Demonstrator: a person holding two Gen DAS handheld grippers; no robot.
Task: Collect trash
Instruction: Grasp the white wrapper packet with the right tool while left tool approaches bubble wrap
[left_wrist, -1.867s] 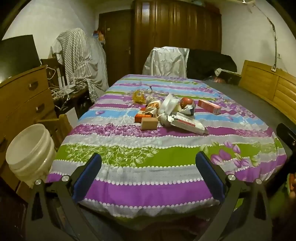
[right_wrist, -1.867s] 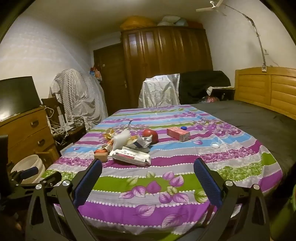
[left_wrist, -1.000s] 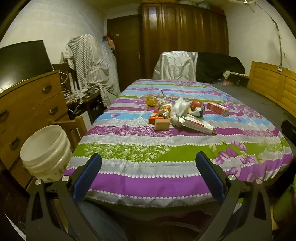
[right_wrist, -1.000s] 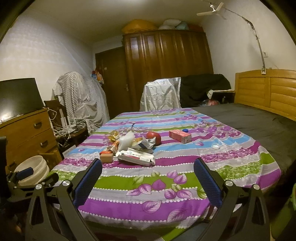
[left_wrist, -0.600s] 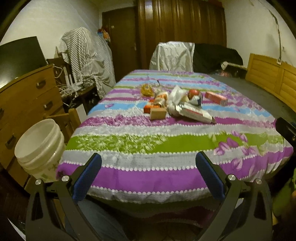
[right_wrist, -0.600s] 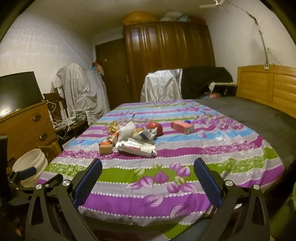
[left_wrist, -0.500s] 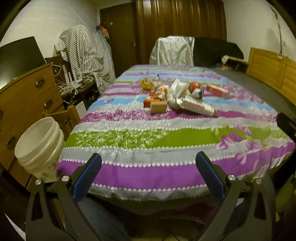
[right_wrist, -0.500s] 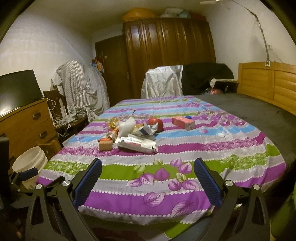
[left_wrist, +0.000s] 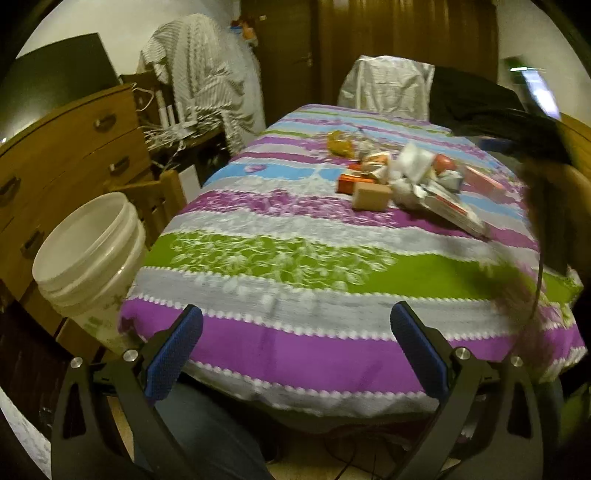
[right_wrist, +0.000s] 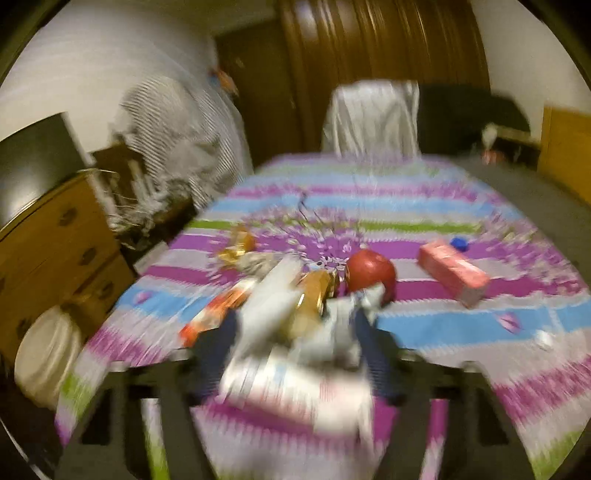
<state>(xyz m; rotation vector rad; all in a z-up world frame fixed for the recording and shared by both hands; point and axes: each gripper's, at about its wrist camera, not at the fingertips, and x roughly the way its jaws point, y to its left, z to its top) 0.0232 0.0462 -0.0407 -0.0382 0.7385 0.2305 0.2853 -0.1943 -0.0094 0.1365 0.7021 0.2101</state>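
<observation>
The left wrist view is showing one white bucket (left_wrist: 86, 254) sitting left of the striped tabletop (left_wrist: 295, 266), and the left tool (left_wrist: 297, 354) is hanging spread with nothing between its blue pads. The trash pile (left_wrist: 406, 184) is lying mid-tabletop. The right wrist view is catching what the other hides: one red ball (right_wrist: 369, 271) and one pink box (right_wrist: 454, 273). There the right tool (right_wrist: 295, 354) has just been closing around a white wrapper (right_wrist: 291, 384), but blur is hiding whether the pads are pressing it.
</observation>
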